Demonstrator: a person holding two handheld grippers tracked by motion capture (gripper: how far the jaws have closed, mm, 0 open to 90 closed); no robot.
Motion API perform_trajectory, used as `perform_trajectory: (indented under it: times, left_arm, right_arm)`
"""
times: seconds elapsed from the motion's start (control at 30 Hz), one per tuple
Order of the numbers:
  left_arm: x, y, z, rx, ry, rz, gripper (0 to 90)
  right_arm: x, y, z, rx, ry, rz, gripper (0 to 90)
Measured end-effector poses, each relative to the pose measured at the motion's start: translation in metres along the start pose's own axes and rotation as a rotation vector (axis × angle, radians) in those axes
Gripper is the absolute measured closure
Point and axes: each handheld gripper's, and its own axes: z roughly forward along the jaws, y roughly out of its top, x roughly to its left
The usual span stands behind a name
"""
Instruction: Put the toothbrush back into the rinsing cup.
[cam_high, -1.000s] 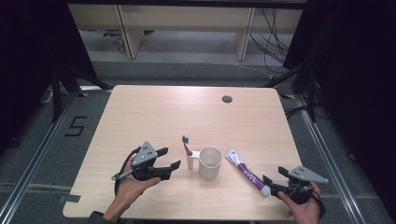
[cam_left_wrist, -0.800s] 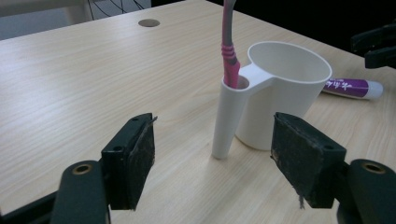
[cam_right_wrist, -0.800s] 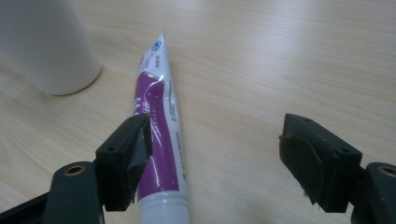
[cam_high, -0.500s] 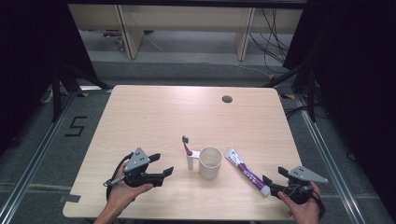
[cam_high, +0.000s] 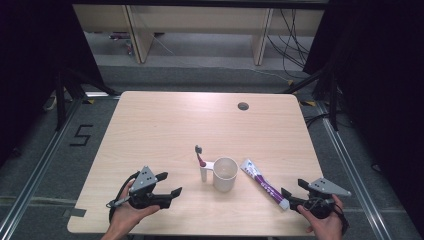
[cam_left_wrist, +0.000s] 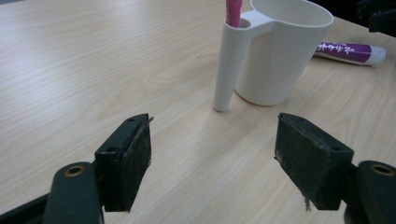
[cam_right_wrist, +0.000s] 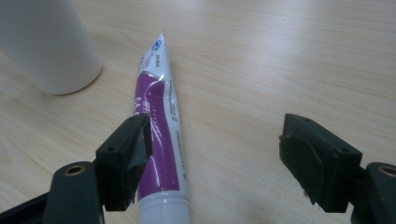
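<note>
Though its print's too blurred to read, purple toothpaste tube (cam_right_wrist: 159, 126) lies by white cup (cam_right_wrist: 46, 42).

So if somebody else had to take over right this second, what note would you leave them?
Left gripper: open, holding nothing, jaws just widened, aimed at the white cup.
Right gripper: open, empty, at the cap end of the toothpaste tube.
Pink toothbrush: standing upright in the cup's side holder.
Tube: lying flat on the table, right of the cup.
Done: toothbrush stowed. Probably left: pick up the tube.
</note>
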Motion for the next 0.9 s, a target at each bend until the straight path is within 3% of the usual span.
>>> perform_trajectory:
  times: [0.37,0.47,0.9]
  left_arm:
    - [-0.006,-0.011,-0.007,0.011,0.0,0.014,25.7]
    - [-0.009,-0.015,-0.008,0.018,-0.003,0.02,25.5]
    - [-0.014,-0.027,-0.017,0.066,0.019,0.054,24.4]
  right_arm:
    - [0.0,-0.001,0.001,0.007,0.013,0.022,26.5]
    - [-0.001,-0.001,0.002,0.006,-0.002,0.0,26.5]
    - [0.0,-0.001,0.002,0.01,0.002,0.001,26.5]
